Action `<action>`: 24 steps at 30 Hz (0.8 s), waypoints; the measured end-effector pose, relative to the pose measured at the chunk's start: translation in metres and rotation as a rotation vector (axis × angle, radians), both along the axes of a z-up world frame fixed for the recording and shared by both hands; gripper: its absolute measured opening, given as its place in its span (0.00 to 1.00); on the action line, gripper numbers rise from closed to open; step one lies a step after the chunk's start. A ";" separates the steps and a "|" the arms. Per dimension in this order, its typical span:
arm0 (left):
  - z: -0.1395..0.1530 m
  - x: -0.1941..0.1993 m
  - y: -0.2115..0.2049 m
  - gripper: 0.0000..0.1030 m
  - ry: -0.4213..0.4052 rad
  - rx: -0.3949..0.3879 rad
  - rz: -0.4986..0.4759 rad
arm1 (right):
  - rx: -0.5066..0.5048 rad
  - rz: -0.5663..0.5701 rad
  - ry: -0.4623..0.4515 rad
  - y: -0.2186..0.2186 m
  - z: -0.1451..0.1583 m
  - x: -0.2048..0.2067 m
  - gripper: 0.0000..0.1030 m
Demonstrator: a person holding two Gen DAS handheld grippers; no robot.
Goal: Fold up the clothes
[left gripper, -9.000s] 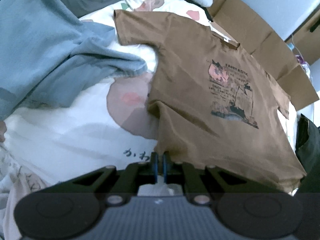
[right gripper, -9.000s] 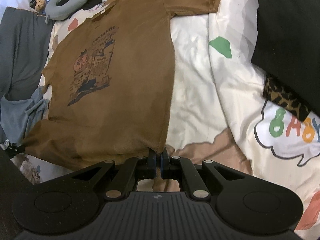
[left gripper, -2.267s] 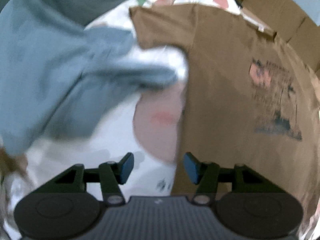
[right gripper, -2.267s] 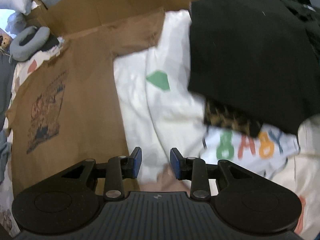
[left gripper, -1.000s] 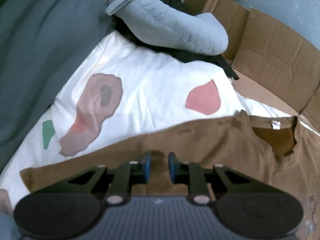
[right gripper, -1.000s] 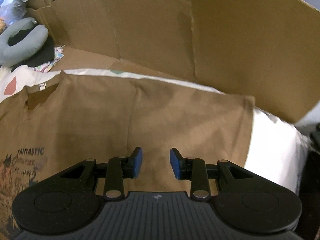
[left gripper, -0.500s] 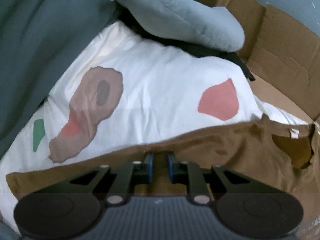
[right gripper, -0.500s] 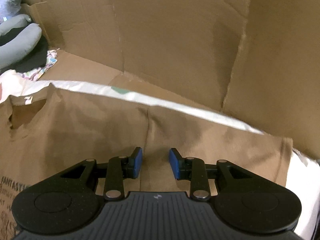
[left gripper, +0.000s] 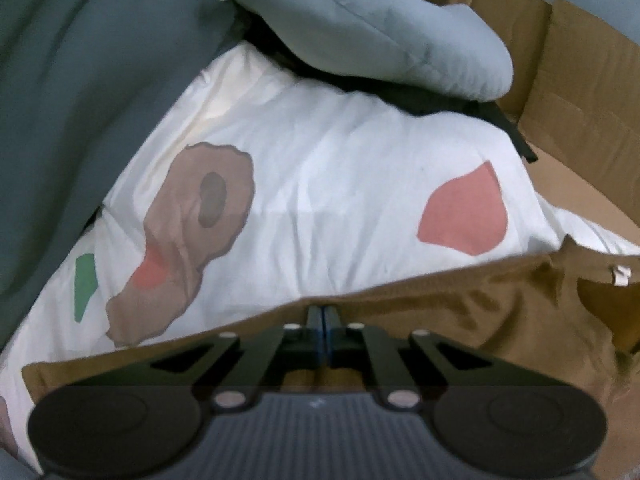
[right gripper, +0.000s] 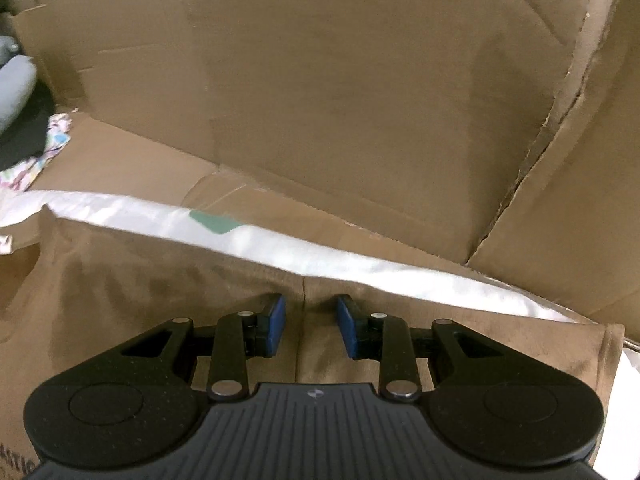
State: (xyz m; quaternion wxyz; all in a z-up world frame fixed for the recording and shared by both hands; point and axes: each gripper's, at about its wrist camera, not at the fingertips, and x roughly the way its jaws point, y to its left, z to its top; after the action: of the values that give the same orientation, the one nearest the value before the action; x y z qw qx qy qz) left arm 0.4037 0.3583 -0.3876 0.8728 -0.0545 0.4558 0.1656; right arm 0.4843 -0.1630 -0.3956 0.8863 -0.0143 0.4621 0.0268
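The brown cotton T-shirt [left gripper: 500,312] lies flat on the white printed quilt [left gripper: 340,184], unfolded as yet. The left gripper [left gripper: 323,320] is pinched on its shoulder edge; the right gripper [right gripper: 308,324] is spread over the other shoulder — gripping nothing. Creased brown cardboard [right gripper: 340,80] stands beyond — every fold remains.

The T-shirt [left gripper: 500,312] is plain brown. The bedsheet [left gripper: 340,200] is white with a pink blotch at three o'clock, brown and green ones at nine. The cardboard [right gripper: 360,100] is tan.
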 end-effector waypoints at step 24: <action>0.016 0.010 0.005 0.03 -0.013 0.011 0.055 | 0.021 0.133 -0.012 0.038 0.027 0.000 0.35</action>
State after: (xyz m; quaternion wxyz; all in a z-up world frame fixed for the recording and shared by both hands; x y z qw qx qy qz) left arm 0.4142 0.3629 -0.3716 0.8711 -0.0634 0.4477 0.1917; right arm 0.4839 -0.1248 -0.3686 0.8854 -0.0359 0.4546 0.0903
